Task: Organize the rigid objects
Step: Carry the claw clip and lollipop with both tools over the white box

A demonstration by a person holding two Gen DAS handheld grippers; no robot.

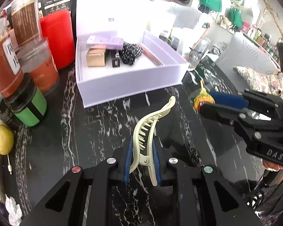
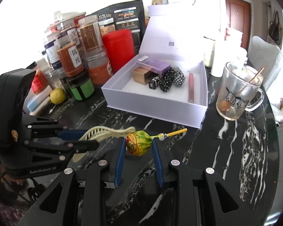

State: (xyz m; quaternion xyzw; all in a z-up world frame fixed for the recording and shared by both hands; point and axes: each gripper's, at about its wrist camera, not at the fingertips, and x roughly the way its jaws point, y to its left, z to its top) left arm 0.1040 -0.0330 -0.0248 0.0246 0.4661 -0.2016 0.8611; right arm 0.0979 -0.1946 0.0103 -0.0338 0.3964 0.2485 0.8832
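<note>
Straight ahead of the left gripper (image 1: 142,162), past the tip of the hair clip (image 1: 151,131) it pinches tight at the hinge end, sits the open white box (image 1: 130,84). The clip's long axis points at the box. The right gripper (image 2: 139,146), alongside, squeezes a wrapped lollipop (image 2: 139,143).

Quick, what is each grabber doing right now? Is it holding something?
Left gripper: fingers shut on the cream hair clip.
Right gripper: fingers closed on the yellow-wrapped lollipop.
</note>
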